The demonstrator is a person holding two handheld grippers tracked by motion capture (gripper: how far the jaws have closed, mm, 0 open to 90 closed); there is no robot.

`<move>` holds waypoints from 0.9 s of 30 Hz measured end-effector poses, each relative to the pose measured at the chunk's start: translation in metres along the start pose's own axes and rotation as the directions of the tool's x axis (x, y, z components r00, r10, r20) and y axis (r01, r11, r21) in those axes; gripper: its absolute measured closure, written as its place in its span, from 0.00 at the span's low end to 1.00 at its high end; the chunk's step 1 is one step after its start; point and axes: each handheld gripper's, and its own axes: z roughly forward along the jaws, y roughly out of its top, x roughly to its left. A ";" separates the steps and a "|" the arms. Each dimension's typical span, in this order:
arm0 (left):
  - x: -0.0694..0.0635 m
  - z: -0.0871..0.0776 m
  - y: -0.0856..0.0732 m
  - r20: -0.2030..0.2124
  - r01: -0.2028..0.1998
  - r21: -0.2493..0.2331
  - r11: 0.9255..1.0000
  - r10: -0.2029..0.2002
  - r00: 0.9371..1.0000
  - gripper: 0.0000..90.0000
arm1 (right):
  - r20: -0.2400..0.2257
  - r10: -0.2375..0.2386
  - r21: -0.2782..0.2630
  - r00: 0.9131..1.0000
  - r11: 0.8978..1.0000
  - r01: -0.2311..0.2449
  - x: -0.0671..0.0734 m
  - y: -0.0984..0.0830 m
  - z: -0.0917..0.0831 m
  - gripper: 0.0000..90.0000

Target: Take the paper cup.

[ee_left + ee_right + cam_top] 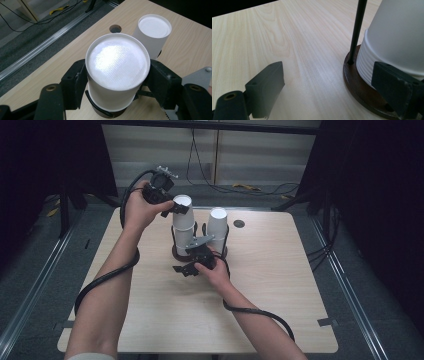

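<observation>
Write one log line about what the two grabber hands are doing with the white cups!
left gripper: shut on top upside-down white paper cup | right gripper: open beside round brown wooden base | second white cup stack: standing

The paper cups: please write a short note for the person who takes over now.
Left gripper: shut on the top cup of the left stack, lifting it.
Right gripper: open, one jaw against the holder's base.
Second cup stack: upside down in the holder beside it.
Done: top cup gripped.
Left: pull it free, probably set it on the table.
</observation>
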 end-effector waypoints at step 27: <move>-0.034 -0.016 -0.033 0.050 -0.048 0.008 0.999 0.047 0.998 0.39 | -0.080 -0.097 0.024 0.992 0.995 0.099 0.008 -0.009 -0.044 0.12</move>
